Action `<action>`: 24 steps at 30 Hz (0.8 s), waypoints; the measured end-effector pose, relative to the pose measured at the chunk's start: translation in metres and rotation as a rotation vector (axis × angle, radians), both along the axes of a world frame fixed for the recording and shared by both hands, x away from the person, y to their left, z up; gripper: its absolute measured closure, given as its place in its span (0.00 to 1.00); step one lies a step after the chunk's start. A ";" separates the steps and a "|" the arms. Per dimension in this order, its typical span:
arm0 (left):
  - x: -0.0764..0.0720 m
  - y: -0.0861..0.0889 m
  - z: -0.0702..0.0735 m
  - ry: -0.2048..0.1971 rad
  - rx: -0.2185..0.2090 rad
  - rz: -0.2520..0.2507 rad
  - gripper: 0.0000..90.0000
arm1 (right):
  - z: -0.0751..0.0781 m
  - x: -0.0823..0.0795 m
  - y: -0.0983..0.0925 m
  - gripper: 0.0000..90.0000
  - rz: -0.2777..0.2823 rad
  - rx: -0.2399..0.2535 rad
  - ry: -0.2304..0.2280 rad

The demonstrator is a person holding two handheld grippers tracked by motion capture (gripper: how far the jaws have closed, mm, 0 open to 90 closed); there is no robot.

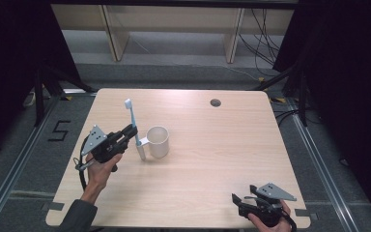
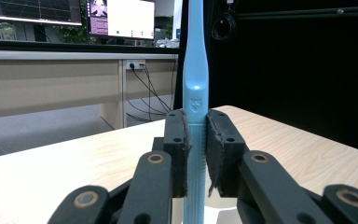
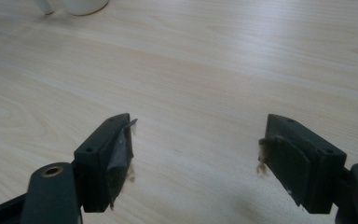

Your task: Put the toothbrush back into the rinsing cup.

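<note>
A light blue toothbrush point(image 1: 134, 125) stands nearly upright, bristle head at the top, in my left gripper point(image 1: 131, 131), which is shut on its handle. In the left gripper view the two black pads press on both sides of the toothbrush handle point(image 2: 196, 93). The brush's lower end hangs just left of a white mug point(image 1: 157, 141) that stands on the wooden table point(image 1: 212, 159). A bit of the mug's rim point(image 2: 219, 215) peeks out below the jaws. My right gripper point(image 1: 241, 203) rests low at the table's front right, open, with bare wood between its pads point(image 3: 196, 154).
A round cable hole point(image 1: 215, 102) sits near the table's far edge. The mug's base point(image 3: 81, 5) lies far ahead of the right gripper. Black curtains flank the table; a desk with monitors point(image 2: 121, 18) stands beyond it.
</note>
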State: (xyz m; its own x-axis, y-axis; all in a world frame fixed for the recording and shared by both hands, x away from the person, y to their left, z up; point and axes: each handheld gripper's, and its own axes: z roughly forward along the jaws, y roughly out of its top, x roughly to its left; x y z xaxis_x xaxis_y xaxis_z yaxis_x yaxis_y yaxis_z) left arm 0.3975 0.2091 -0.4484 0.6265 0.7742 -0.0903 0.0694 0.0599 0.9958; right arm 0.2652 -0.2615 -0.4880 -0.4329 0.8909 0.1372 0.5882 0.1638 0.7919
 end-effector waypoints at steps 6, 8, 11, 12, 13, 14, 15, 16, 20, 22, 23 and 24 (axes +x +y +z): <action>0.001 -0.003 -0.007 -0.003 0.003 -0.004 0.87 | 0.000 0.001 -0.001 0.28 0.004 -0.013 -0.012; 0.002 -0.003 -0.009 0.004 0.014 -0.004 0.87 | 0.000 0.000 0.000 0.28 0.001 -0.006 0.000; 0.003 -0.003 -0.013 0.009 0.017 0.004 0.87 | 0.000 0.001 0.000 0.28 0.002 -0.004 0.002; 0.003 -0.003 -0.014 0.008 0.013 0.002 0.87 | 0.000 0.000 0.000 0.28 0.001 -0.001 0.007; 0.003 -0.003 -0.015 0.009 0.018 0.000 0.87 | 0.000 0.000 0.000 0.28 0.004 -0.002 0.006; 0.003 -0.003 -0.016 0.007 0.026 0.001 0.87 | 0.000 0.000 0.000 0.28 0.005 -0.002 0.005; 0.003 -0.003 -0.017 0.011 0.033 0.001 0.87 | 0.000 0.000 0.000 0.28 0.005 -0.001 0.005; 0.003 -0.003 -0.018 0.012 0.035 0.002 0.87 | 0.000 0.001 0.000 0.28 0.002 -0.004 0.004; 0.002 -0.003 -0.021 0.019 0.036 0.000 0.87 | 0.001 0.000 0.000 0.28 0.000 0.002 0.009; 0.001 -0.002 -0.023 0.020 0.039 -0.001 0.87 | 0.001 0.000 0.000 0.28 0.000 0.003 0.011; 0.001 -0.003 -0.023 0.019 0.038 -0.001 0.87 | 0.000 0.000 0.000 0.28 -0.003 0.000 0.005; 0.001 -0.003 -0.024 0.023 0.043 -0.001 0.87 | 0.000 0.000 0.000 0.28 0.000 -0.006 0.008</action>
